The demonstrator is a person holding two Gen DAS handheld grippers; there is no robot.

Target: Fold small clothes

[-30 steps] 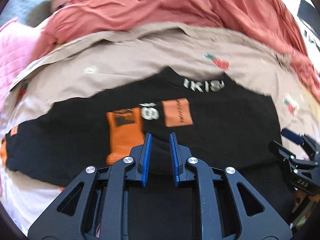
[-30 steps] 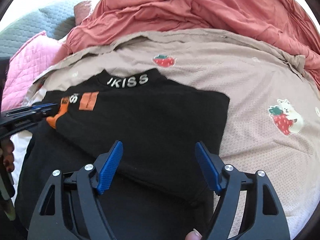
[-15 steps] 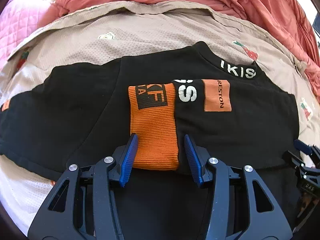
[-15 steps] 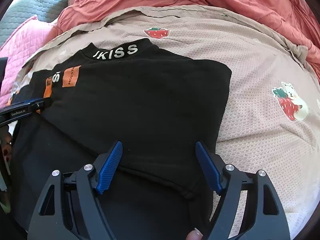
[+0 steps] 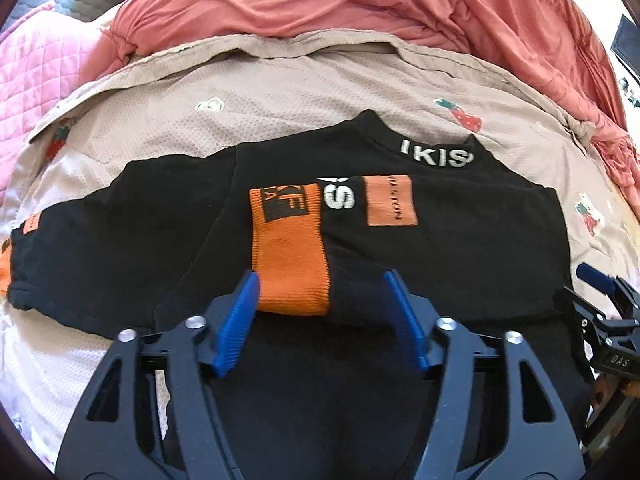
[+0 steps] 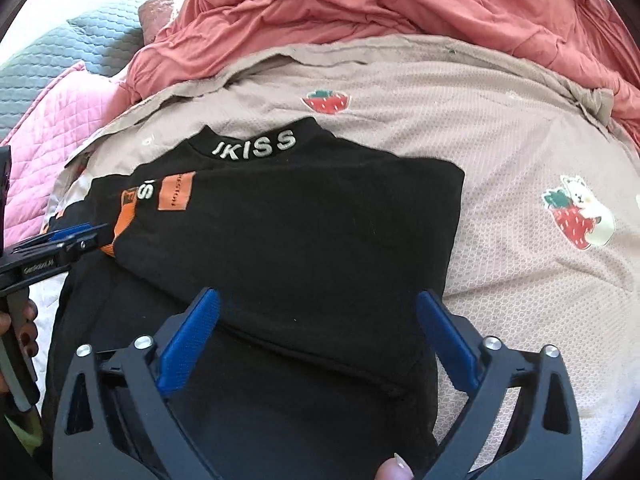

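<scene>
A black top with a white-lettered collar lies flat on the bed, its right side folded in. One sleeve lies across its chest, ending in an orange cuff. My left gripper is opening; the cuff's end sits between the blue pads without being pressed. In the right wrist view the same top fills the middle. My right gripper is opening wide over the folded edge, gripping nothing. The left gripper shows at that view's left edge.
The top rests on a beige bedspread printed with strawberries. A salmon blanket is heaped behind it, with a pink quilt and a grey quilt to the left. A person's hand holds the left gripper's handle.
The left gripper was shut on black sleeve fabric; its jaws have spread and the orange-cuffed sleeve now lies on the top. The right gripper's jaws have widened further.
</scene>
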